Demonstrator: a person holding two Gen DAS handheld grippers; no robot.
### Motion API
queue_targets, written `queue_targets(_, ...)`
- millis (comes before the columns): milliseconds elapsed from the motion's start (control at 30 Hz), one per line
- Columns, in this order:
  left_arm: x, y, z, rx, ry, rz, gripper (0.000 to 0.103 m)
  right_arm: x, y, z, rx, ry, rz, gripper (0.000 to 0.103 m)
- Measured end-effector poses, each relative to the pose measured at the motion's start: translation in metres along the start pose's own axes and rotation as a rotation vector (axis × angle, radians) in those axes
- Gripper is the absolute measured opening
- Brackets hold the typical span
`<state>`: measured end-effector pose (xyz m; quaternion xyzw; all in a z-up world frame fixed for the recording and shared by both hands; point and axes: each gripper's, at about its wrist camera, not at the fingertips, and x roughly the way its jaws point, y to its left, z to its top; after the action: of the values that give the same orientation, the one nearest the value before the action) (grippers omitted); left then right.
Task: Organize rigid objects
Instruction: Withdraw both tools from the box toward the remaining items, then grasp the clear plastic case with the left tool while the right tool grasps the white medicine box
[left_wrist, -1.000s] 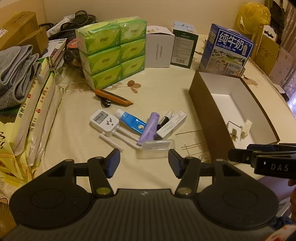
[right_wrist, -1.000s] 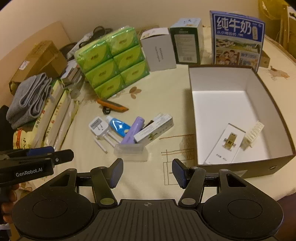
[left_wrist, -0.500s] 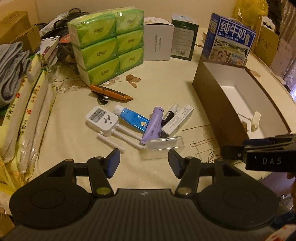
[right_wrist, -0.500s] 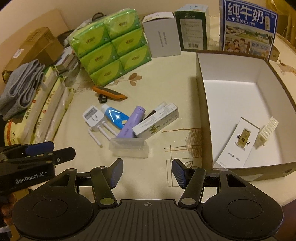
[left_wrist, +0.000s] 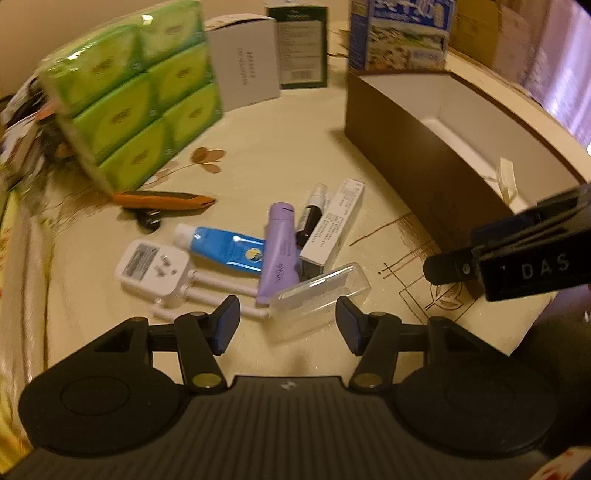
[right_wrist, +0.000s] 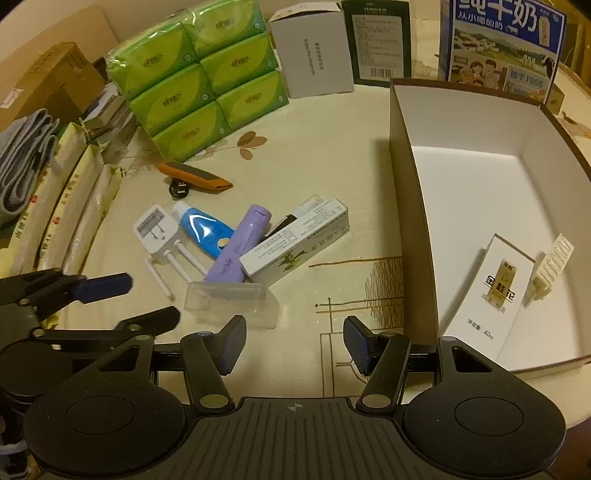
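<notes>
A heap of small items lies on the cream tablecloth: a clear plastic case (left_wrist: 320, 293) (right_wrist: 231, 301), a purple tube (left_wrist: 279, 254) (right_wrist: 240, 245), a blue tube (left_wrist: 221, 245) (right_wrist: 201, 229), a white carton (left_wrist: 332, 227) (right_wrist: 295, 245), a white plug adapter (left_wrist: 153, 267) (right_wrist: 155, 229) and an orange knife (left_wrist: 164, 201) (right_wrist: 195, 175). My left gripper (left_wrist: 288, 325) is open, its fingers just short of the clear case. My right gripper (right_wrist: 294, 345) is open and empty, right of the case. The brown box (right_wrist: 410, 221) holds a white carton (right_wrist: 496, 291) and a cream clip (right_wrist: 552, 266).
Green tissue packs (right_wrist: 201, 74), a white box (right_wrist: 314, 51), a dark green box (right_wrist: 376, 40) and a milk carton (right_wrist: 506, 40) stand at the back. Rice bags (right_wrist: 66, 206) and grey towels (right_wrist: 22, 158) line the left side. The right gripper shows in the left wrist view (left_wrist: 517, 258).
Both grippers have moved forward and down toward the heap. The left one now has the clear case close in front of its open fingers. Nothing was taken hold of.
</notes>
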<state>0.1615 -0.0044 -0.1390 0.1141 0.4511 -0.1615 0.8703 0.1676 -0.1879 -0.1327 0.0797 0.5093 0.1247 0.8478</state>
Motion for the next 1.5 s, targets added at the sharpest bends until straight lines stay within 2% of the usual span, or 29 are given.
queue_targets(300, 0.045, -0.005, 0.002, 0.146, 0.031, -0.078, 0.053, 0.009, -0.011, 0.003, 0.021, 0.023, -0.012, 0.056)
queue_targets(433, 0.058, -0.011, 0.000, 0.198, 0.036, -0.066, 0.054, 0.007, -0.016, 0.002, 0.035, 0.030, -0.015, 0.056)
queue_targets(533, 0.060, -0.012, 0.001, 0.198, 0.041, -0.058, 0.053, 0.005, -0.019, 0.000, 0.043, 0.032, -0.016, 0.056)
queue_targets(700, 0.052, -0.020, -0.001, 0.195, 0.058, -0.095, 0.051, 0.002, -0.023, -0.004, 0.060, 0.038, -0.017, 0.056)
queue_targets(900, 0.049, -0.034, -0.002, 0.219, 0.074, -0.085, 0.050, -0.003, -0.031, -0.005, 0.083, 0.027, -0.023, 0.056)
queue_targets(1067, 0.059, -0.038, 0.007, 0.253, 0.076, -0.064, 0.051, -0.009, -0.032, -0.002, 0.088, 0.011, -0.016, 0.056)
queue_targets(1200, 0.068, -0.039, 0.016, 0.248, 0.085, -0.090, 0.050, -0.010, -0.033, -0.002, 0.102, 0.008, -0.009, 0.055)
queue_targets(1233, 0.072, -0.041, 0.016, 0.253, 0.098, -0.099, 0.049, -0.009, -0.032, -0.001, 0.100, 0.008, -0.009, 0.055)
queue_targets(1300, 0.078, -0.043, 0.015, 0.261, 0.118, -0.102, 0.034, -0.008, -0.031, -0.001, 0.095, 0.011, -0.012, 0.055)
queue_targets(1367, 0.079, -0.045, 0.011, 0.256, 0.121, -0.094, 0.027, -0.008, -0.031, -0.001, 0.097, 0.011, -0.010, 0.055)
queue_targets(1500, 0.068, -0.039, 0.006, 0.177, 0.100, -0.084, 0.027, -0.007, -0.032, 0.000, 0.101, 0.014, -0.010, 0.055)
